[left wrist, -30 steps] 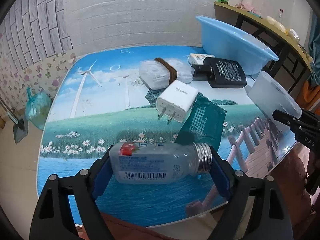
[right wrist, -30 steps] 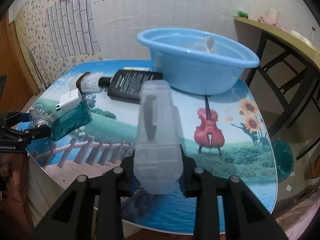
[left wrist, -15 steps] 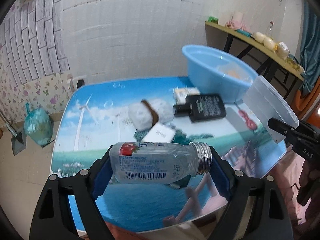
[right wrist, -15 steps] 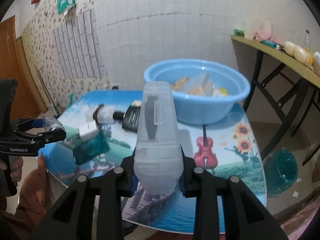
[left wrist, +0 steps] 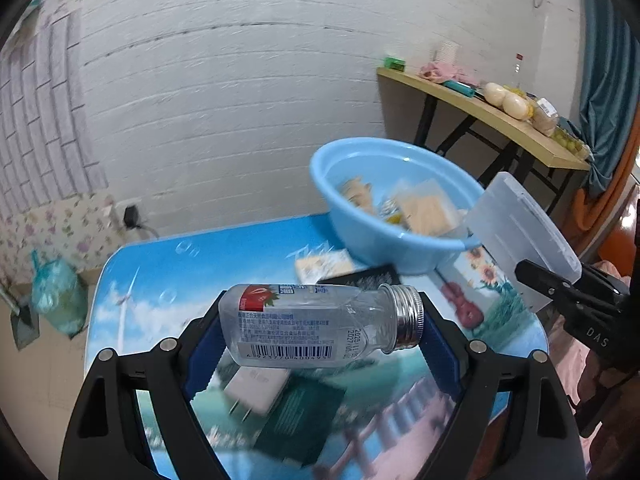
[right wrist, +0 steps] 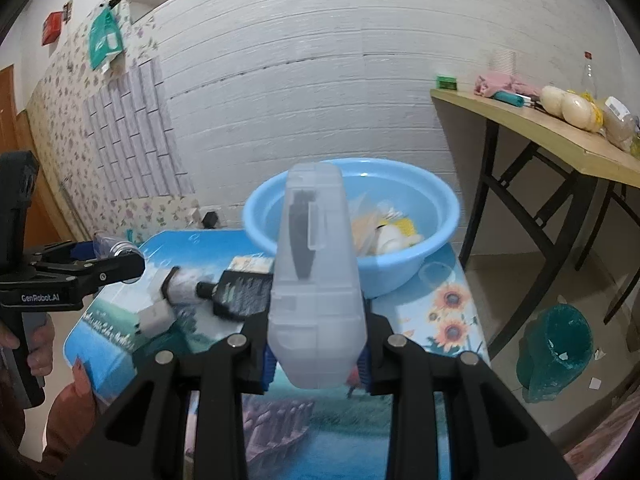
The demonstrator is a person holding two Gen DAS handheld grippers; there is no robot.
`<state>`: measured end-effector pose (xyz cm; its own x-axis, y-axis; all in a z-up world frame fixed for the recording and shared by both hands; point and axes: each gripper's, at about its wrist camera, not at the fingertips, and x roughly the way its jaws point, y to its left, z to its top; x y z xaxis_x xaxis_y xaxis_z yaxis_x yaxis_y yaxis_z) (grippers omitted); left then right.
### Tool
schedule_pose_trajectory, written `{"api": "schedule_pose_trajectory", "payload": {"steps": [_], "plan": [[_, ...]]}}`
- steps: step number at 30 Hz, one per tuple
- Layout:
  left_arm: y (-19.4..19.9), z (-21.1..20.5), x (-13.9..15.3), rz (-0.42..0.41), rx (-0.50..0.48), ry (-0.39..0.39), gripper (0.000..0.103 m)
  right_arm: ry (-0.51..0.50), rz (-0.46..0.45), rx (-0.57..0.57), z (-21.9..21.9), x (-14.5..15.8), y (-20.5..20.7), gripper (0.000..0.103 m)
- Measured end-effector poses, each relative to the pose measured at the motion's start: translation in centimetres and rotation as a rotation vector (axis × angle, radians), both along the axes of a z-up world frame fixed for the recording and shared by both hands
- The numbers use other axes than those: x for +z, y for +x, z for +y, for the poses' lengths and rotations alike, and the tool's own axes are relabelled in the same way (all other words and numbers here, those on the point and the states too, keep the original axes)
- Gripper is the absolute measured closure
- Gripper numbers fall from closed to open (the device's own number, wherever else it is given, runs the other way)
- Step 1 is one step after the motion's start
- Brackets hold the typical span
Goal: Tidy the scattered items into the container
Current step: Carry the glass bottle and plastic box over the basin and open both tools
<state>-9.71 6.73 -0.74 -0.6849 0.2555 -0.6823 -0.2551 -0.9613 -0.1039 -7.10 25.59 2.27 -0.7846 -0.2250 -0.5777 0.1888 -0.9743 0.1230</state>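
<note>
Both loads have lifted off the surface (left wrist: 168, 264) since a second ago. Your left tongs (left wrist: 320, 328) clamp the bottle (left wrist: 316, 326) end to end, long axis crosswise (cap right). Right tongs (right wrist: 316, 356) pinch the translucent case (right wrist: 314, 280), long axis pointing at the basin (right wrist: 436, 256). Basin lies far-right; the case is nearer.

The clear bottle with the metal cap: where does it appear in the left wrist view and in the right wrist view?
Left wrist view: the bottle lies sideways at lower centre, clamped between the pads of the left tool, cap to the right.
Right wrist view: the bottle is small at the far left edge, held in the left tool; mostly its cap shows.
Shared landmark: the blue basin on the table, beyond the bottle.
</note>
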Motion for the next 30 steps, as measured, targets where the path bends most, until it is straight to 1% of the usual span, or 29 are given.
{"api": "schedule_pose_trajectory", "payload": {"steps": [4, 9, 14, 18, 22, 25, 28, 30], "plan": [[-2.2, 2.2, 0.5, -0.001, -0.042, -0.013, 0.017, -0.017, 0.013, -0.026, 1.3, 0.1, -1.5, 0.073], [-5.2, 5.4, 0.7, -0.003, -0.099, -0.029, 0.017, -0.016, 0.026, -0.054, 2.4, 0.0, -3.9, 0.073], [-7.9, 8.0, 0.4, -0.013, -0.138, -0.035, 0.017, -0.021, 0.029, -0.072, 3.4, -0.3, -5.9, 0.073], [-9.7, 9.6, -0.4, -0.026, -0.157, -0.046, 0.017, -0.027, 0.020, -0.081, 4.0, -0.8, -7.5, 0.072], [-11.0, 10.6, -1.4, -0.048, -0.159, -0.061, 0.017, -0.008, 0.013, -0.087, 4.0, -1.4, -9.1, 0.072], [-11.3, 10.9, -1.7, -0.052, -0.165, -0.071, 0.017, -0.020, 0.008, -0.080, 3.9, -1.7, -9.8, 0.070], [-11.4, 11.0, -2.0, -0.061, -0.160, -0.075, 0.010, -0.026, 0.003, -0.083, 3.8, -1.8, -10.0, 0.067], [-11.2, 10.9, -2.0, -0.066, -0.161, -0.068, 0.010, -0.044, -0.019, -0.080, 3.8, -2.2, -10.0, 0.065]]}}
